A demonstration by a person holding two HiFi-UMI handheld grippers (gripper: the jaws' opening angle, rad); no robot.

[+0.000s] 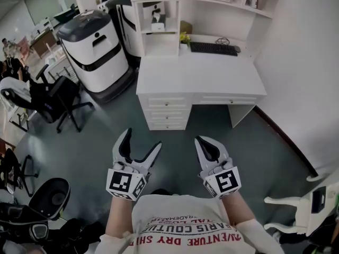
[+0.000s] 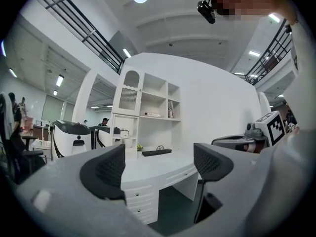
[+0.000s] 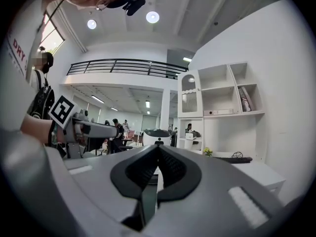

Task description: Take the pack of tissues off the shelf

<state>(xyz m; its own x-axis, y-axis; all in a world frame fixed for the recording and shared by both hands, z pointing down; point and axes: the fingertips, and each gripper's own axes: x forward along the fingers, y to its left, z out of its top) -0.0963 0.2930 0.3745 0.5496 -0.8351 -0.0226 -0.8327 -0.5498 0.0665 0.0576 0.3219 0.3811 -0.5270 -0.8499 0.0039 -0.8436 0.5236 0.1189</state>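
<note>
The pack of tissues (image 1: 157,21) is a small white box with a dark top, standing on a low shelf of the white desk hutch (image 1: 161,36). It shows small in the left gripper view (image 2: 125,133) and in the right gripper view (image 3: 189,136). Both grippers hang over the grey floor, well short of the desk (image 1: 201,75). My left gripper (image 1: 140,144) is open, its dark pads wide apart (image 2: 160,164) with nothing between them. My right gripper (image 1: 210,148) is shut, pads together (image 3: 157,154), holding nothing.
A black keyboard (image 1: 213,48) lies on the desk, with drawers (image 1: 167,112) below. A white and grey machine (image 1: 95,49) stands left of the desk. Black office chairs (image 1: 55,97) are at the left, a white chair (image 1: 307,205) at the right by the wall.
</note>
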